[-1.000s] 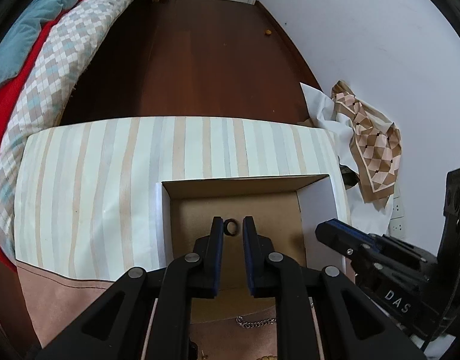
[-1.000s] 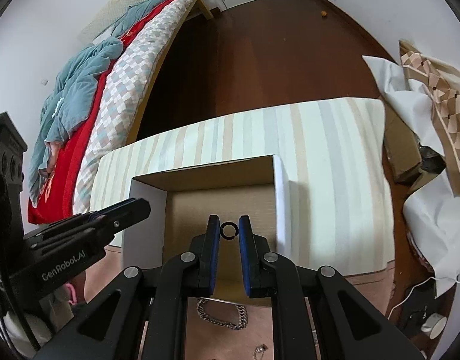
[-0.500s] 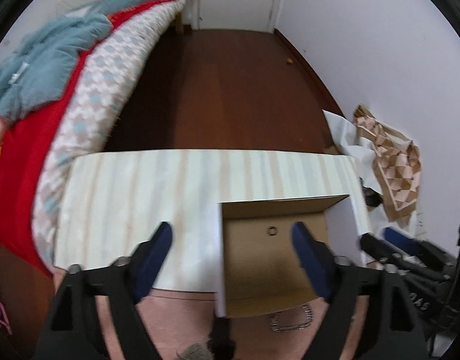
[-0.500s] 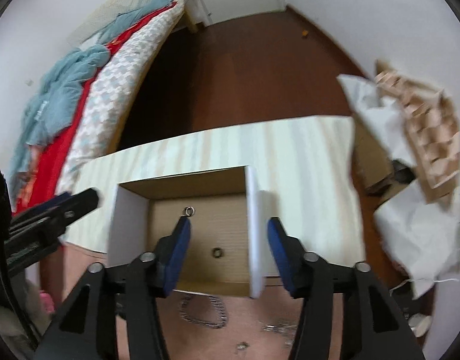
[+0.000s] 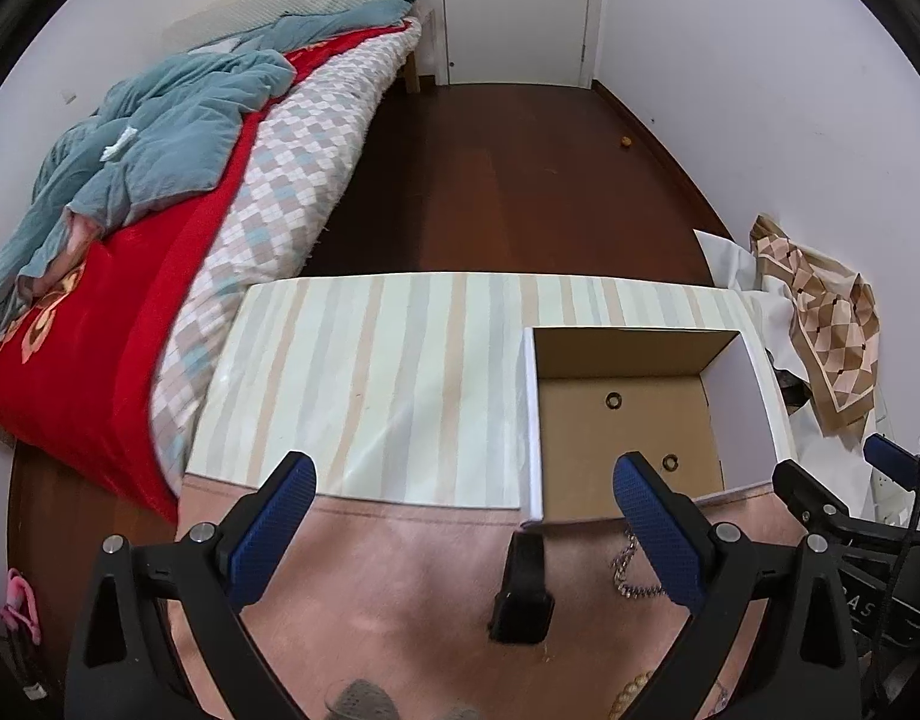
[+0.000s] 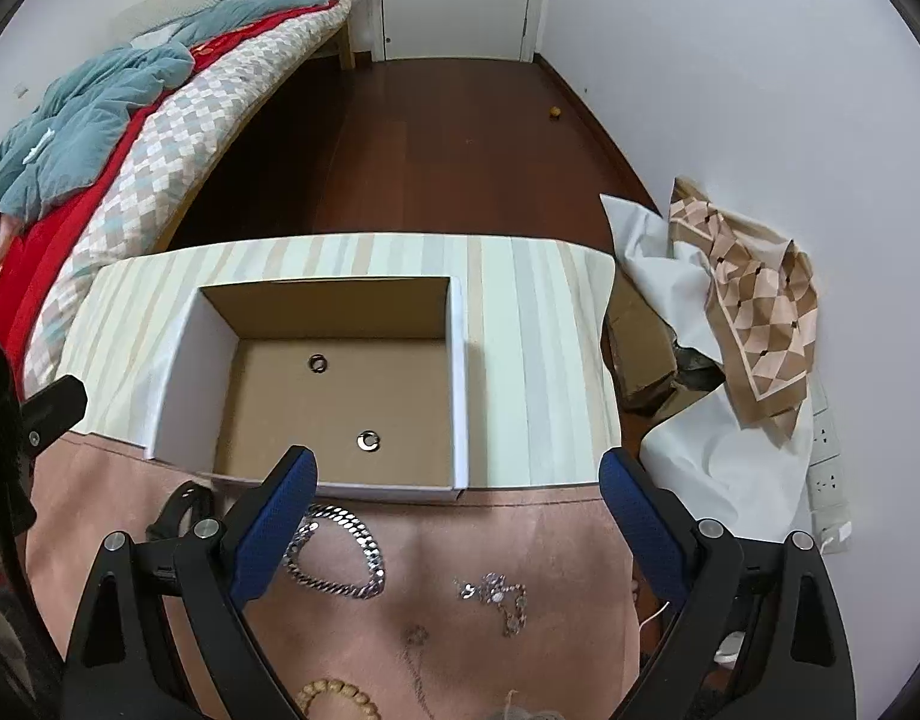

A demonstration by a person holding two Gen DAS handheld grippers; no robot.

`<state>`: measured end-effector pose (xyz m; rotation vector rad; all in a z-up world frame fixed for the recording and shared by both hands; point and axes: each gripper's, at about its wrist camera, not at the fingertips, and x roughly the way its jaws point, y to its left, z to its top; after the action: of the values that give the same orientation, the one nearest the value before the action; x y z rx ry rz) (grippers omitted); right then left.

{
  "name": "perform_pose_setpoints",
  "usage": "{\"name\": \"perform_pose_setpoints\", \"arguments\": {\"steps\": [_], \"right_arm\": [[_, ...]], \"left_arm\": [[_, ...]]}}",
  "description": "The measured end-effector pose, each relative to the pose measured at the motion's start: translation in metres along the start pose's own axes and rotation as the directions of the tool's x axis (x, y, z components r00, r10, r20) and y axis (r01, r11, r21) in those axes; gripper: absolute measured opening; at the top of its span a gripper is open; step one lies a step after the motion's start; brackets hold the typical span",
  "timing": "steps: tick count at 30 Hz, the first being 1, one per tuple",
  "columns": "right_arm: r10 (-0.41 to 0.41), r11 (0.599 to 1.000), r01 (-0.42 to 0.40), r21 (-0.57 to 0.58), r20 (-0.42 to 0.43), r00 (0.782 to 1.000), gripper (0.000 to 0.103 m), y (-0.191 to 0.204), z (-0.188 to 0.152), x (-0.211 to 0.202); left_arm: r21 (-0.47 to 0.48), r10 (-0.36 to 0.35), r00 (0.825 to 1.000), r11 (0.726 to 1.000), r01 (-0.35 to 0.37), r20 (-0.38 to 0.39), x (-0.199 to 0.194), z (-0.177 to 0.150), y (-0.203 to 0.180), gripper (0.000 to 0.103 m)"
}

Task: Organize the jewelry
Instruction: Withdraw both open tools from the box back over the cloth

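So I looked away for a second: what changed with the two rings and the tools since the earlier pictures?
Both rings were let go. The left tool and right tool, each pinching a ring before, are opening with nothing between them and have pulled up and back. One ring lies toward the far wall of the box, the other ring nearer the front. The box and chain stayed put.

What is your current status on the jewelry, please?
Left gripper and right gripper opening, nothing between them. Two rings down in the cardboard box. Silver chain on the mat, unobstructed.
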<state>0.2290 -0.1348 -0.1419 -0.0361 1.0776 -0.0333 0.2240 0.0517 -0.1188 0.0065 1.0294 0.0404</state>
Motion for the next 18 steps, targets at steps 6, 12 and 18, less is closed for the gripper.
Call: {"name": "perform_pose_setpoints", "arguments": {"steps": [6,12,18], "right_arm": [[0.002,1.0,-0.002,-0.003,0.041,0.999,0.1,0.006,-0.008,-0.04],[-0.011,1.0,0.01,0.006,0.094,0.996,0.1,0.006,-0.016,-0.084],[-0.019,1.0,0.016,0.022,0.149,0.989,0.1,0.002,-0.028,-0.128]], "left_arm": [[-0.008,0.013,1.0,1.0,-0.012,0.028,-0.032,-0.01,0.008,0.101],[0.006,0.018,0.997,1.0,-0.018,0.076,-0.07,-0.021,0.008,0.101],[0.015,0.011,0.992,1.0,-0.013,0.128,-0.107,-0.032,0.008,0.101]]}}
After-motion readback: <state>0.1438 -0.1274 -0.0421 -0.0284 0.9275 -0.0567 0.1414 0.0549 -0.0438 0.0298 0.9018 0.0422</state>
